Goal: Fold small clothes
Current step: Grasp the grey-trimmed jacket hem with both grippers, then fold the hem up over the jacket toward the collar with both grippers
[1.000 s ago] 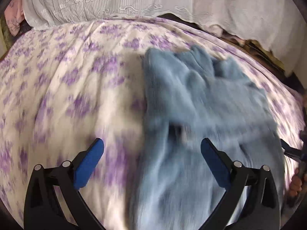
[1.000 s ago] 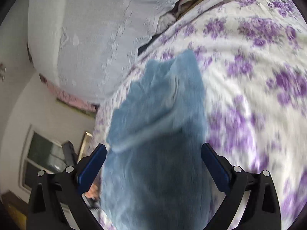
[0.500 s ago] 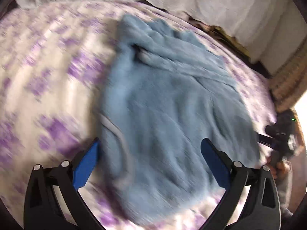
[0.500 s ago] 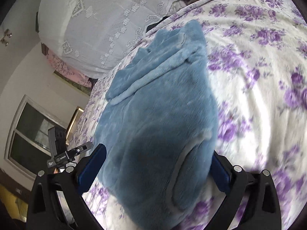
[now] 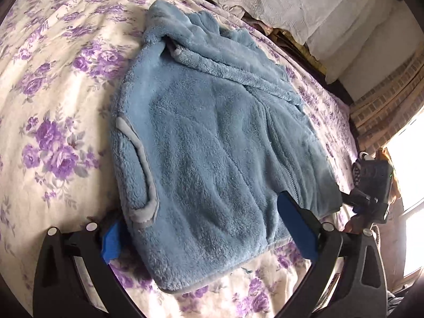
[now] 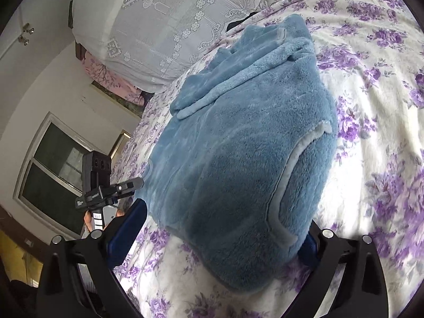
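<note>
A small blue fleece jacket (image 5: 212,137) lies flat on the bed, hem toward me, a sleeve folded across its far part. It also shows in the right wrist view (image 6: 238,137). My left gripper (image 5: 209,235) is open, its blue pads at either side of the near hem, the left pad partly under the cloth edge. My right gripper (image 6: 220,228) is open at the jacket's other hem corner; its right pad is mostly hidden behind the fleece. Each gripper appears in the other's view, the right one (image 5: 371,188) and the left one (image 6: 100,182).
The bedsheet (image 5: 53,106) is cream with purple flowers. White lace-covered pillows (image 6: 164,21) lie at the head of the bed. A window (image 6: 53,164) and wall stand beyond the bed's side. A brick wall (image 5: 384,100) is at the right.
Both grippers have pulled back toward the jacket's hem and lowered. The jacket now lies spread flat and still, with the views sharp instead of blurred.
</note>
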